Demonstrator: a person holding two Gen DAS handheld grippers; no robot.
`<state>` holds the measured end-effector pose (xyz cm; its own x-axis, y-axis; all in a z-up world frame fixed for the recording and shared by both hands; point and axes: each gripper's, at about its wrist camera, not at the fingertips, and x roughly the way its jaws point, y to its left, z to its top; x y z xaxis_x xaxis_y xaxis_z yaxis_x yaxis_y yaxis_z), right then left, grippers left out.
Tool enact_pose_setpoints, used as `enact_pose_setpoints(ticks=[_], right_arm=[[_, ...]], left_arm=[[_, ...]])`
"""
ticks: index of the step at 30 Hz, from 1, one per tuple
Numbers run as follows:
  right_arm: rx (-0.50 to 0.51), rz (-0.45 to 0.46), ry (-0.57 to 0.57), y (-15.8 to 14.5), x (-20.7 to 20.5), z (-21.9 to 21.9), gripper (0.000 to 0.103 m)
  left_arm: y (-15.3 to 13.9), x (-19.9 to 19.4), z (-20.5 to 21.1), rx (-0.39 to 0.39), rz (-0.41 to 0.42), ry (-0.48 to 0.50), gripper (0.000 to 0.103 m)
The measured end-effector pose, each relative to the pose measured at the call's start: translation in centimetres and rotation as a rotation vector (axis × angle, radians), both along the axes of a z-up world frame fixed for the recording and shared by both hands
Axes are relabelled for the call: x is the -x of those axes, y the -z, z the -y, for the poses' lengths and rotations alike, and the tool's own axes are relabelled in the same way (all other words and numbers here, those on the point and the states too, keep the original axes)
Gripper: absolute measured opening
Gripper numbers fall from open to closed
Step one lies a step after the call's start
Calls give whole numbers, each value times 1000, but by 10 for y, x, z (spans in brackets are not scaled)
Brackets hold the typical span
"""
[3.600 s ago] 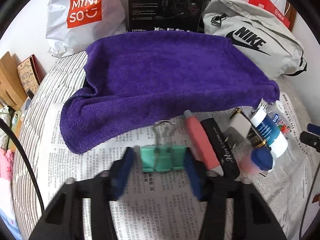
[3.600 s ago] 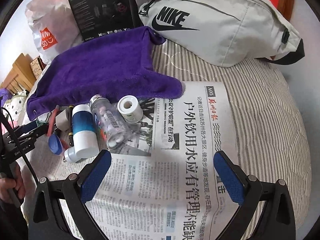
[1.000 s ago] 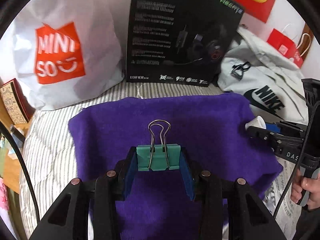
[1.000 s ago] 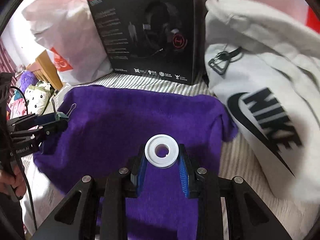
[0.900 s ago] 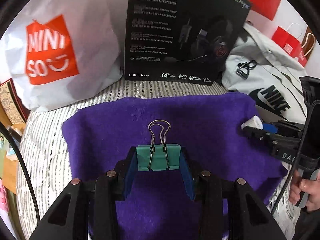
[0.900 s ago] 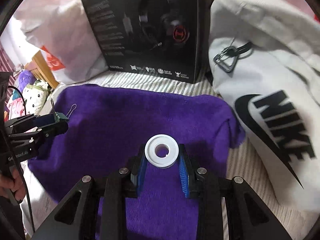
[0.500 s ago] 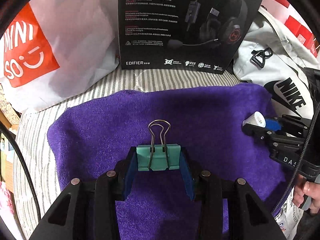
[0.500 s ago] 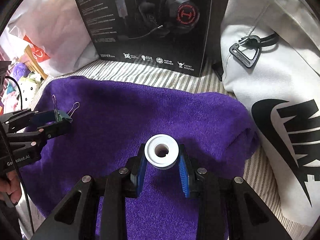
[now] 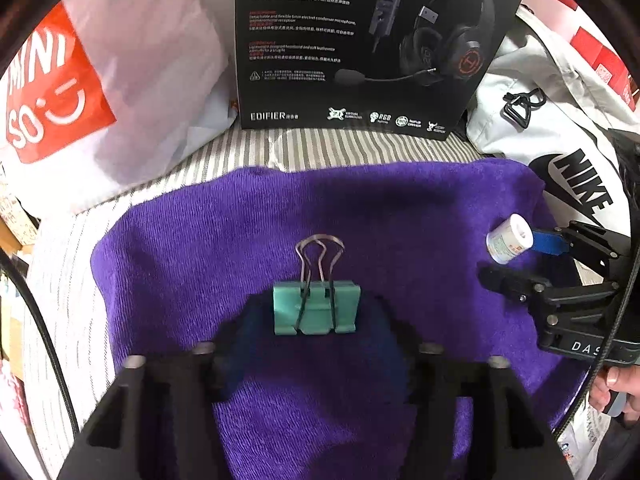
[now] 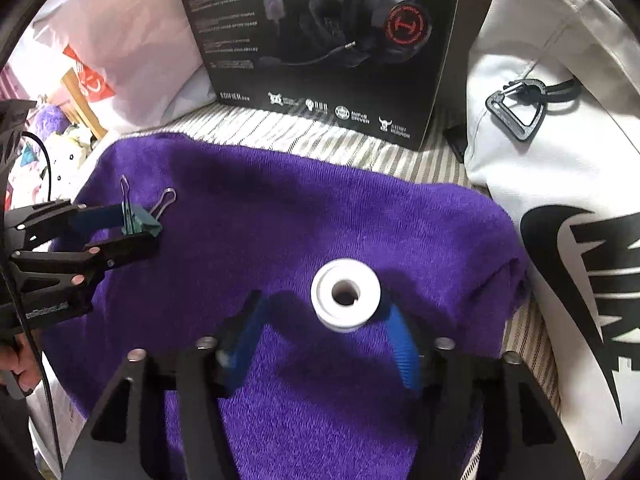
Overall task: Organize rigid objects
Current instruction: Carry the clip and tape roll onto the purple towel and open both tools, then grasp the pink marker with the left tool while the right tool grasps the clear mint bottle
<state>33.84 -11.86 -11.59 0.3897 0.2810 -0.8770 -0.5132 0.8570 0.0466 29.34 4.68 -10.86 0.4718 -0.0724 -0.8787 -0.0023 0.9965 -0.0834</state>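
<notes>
Teal-green binder clip [image 9: 316,309] is lying on the purple towel [image 9: 400,216], the left gripper [image 9: 316,324] blurred, its fingers parted just off the clip's sides. White roll [image 10: 345,295] is sitting on that towel too, between the right gripper's [image 10: 326,336] spread blue pads [image 10: 404,348]. Beyond the towel are standing a black headset box [image 9: 360,40], a white shopping bag [image 9: 120,80] and a grey Nike bag [image 10: 560,160].
</notes>
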Motion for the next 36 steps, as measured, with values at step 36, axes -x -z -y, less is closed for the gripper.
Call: enact_pose_setpoints(ticks=[36], right_arm=[[-182,-30,282,-22,241,152,73]], left_arm=[[5,181,53,-108,10,-48,80]])
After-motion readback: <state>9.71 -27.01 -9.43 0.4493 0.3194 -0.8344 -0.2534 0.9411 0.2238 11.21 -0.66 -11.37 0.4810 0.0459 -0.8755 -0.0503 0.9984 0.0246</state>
